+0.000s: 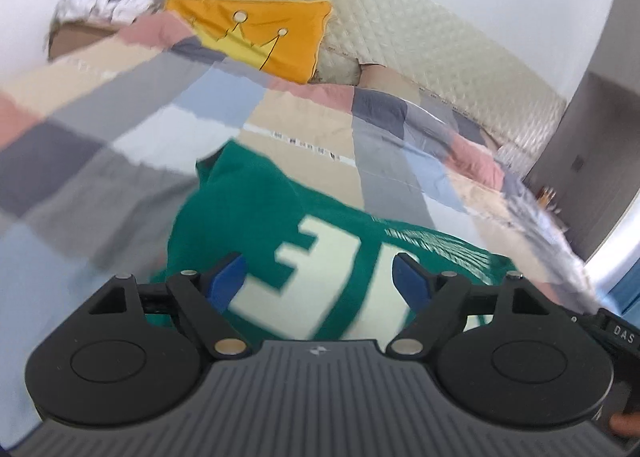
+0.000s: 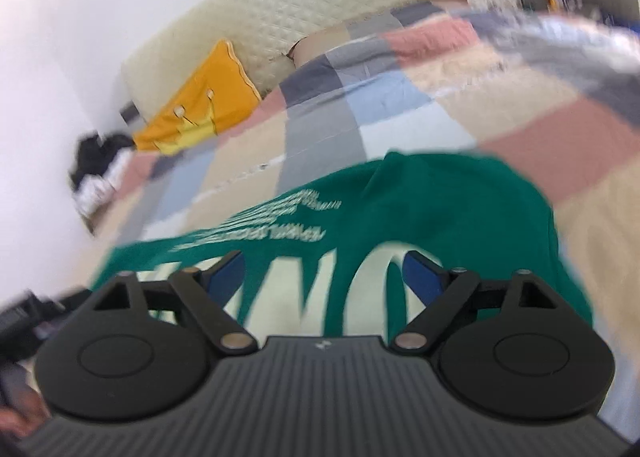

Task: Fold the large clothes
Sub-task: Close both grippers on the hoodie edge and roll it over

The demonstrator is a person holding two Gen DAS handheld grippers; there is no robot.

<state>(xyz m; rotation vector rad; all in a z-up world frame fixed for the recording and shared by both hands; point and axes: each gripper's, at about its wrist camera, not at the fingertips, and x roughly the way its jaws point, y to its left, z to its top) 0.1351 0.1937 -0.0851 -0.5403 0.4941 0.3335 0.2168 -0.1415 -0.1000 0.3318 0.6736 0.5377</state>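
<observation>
Low in the blurred frame the right tongs (image 2: pixel 324 271) stand wide apart with nothing between their blue pads (image 2: pixel 420 277), above a green shirt (image 2: pixel 460 209) with pale lettering spread on a patchwork bed (image 2: pixel 400 105), an orange cushion (image 2: pixel 208 97) at upper left.

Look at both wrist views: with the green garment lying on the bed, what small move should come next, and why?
Probably lower both grippers to the green garment's near edge and pinch it. The left gripper and right gripper hover with jaws wide, nothing between them, and the garment lies flat on the patchwork quilt.
</observation>
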